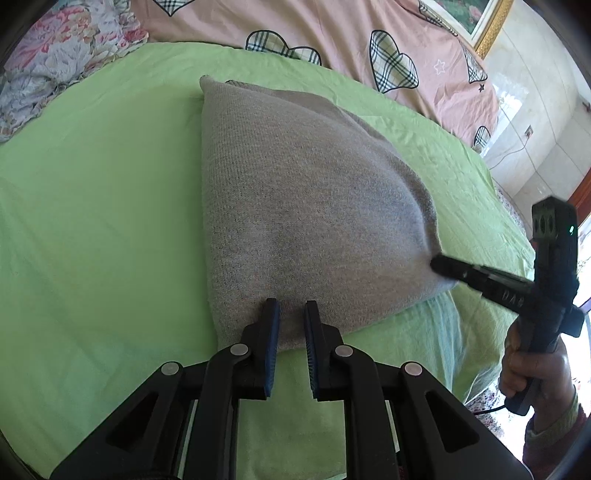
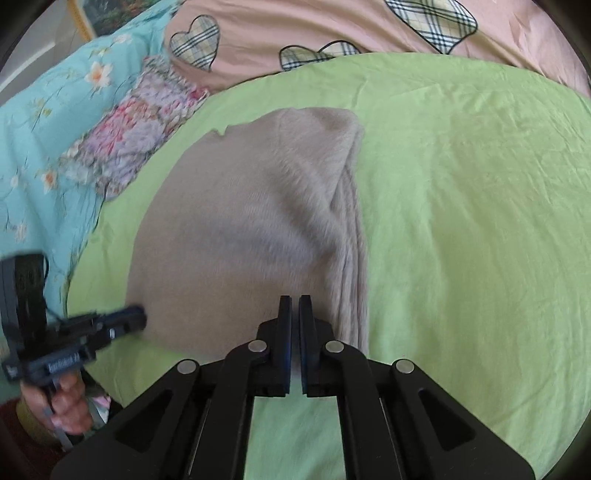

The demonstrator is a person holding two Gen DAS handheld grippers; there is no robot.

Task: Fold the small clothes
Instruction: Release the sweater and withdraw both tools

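A soft grey knitted garment [image 1: 295, 206], folded flat, lies on the smooth green sheet [image 1: 103, 206]. The left claw [image 1: 291, 308] pinches its near edge; the right claw [image 2: 294, 302] is clamped on its ribbed corner.

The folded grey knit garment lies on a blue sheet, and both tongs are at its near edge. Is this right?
Not quite: the sheet is light green, not blue, as the left wrist view shows. The rest holds: the grey knit garment lies folded on it, with left tongs and right tongs at its near edge.

Garment [image 1: 295, 206] lies on sheet [image 1: 103, 206], before quilt [image 1: 332, 33].
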